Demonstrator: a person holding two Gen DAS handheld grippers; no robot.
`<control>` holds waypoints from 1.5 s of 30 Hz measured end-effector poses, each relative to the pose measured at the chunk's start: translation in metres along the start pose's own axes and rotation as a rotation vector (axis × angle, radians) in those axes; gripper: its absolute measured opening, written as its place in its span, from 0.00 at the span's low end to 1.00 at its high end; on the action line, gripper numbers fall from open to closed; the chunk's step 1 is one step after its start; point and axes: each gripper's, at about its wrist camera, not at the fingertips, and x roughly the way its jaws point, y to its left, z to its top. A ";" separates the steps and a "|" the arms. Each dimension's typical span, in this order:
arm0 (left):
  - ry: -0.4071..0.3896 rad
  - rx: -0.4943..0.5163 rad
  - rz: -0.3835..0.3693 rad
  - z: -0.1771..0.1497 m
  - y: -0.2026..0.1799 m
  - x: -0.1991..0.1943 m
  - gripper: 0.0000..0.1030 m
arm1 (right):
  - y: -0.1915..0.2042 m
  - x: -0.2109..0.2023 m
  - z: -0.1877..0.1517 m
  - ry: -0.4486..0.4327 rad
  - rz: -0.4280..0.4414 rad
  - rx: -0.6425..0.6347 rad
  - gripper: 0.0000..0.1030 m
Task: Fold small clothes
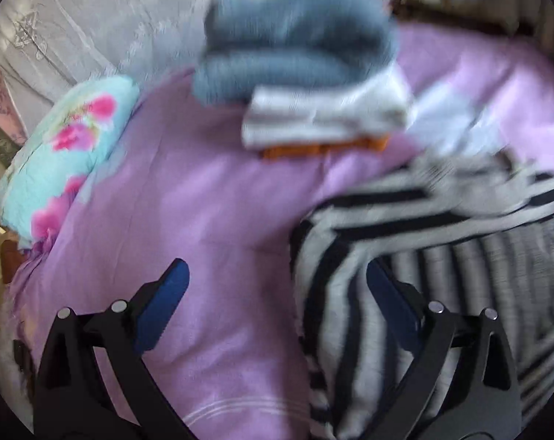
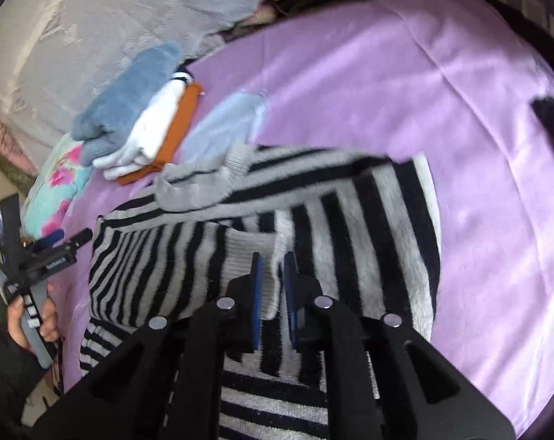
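Note:
A black-and-grey striped sweater (image 2: 313,220) lies spread on the purple bedsheet (image 2: 386,73). My right gripper (image 2: 273,275) is shut on a fold of its ribbed grey hem. In the left wrist view the same sweater (image 1: 405,238) fills the lower right, blurred. My left gripper (image 1: 277,286) is open above the sheet, its right finger (image 1: 383,293) over the sweater's left edge and its left finger over bare sheet. A hand (image 2: 31,315) holds that left gripper (image 2: 69,236) at the left of the right wrist view.
A folded stack (image 1: 295,73) of blue fleece, white and orange clothes sits at the back of the bed, also seen as the stack (image 2: 137,117). A pale blue cloth (image 2: 225,128) lies beside it. A turquoise floral pillow (image 1: 64,154) is at left. A grey quilt (image 1: 112,18) lies behind.

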 end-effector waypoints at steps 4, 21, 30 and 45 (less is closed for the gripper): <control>0.025 0.035 -0.084 0.004 -0.017 0.001 0.96 | 0.032 0.022 0.004 0.077 0.028 -0.111 0.12; 0.244 0.007 -0.038 -0.132 0.000 -0.043 0.96 | -0.029 -0.037 -0.095 0.242 0.010 -0.152 0.46; 0.289 -0.057 -0.154 -0.198 0.015 -0.071 0.97 | -0.025 -0.093 -0.185 0.194 -0.087 -0.166 0.50; 0.357 -0.004 -0.532 -0.280 0.012 -0.125 0.88 | -0.010 -0.113 -0.250 0.205 -0.020 0.021 0.46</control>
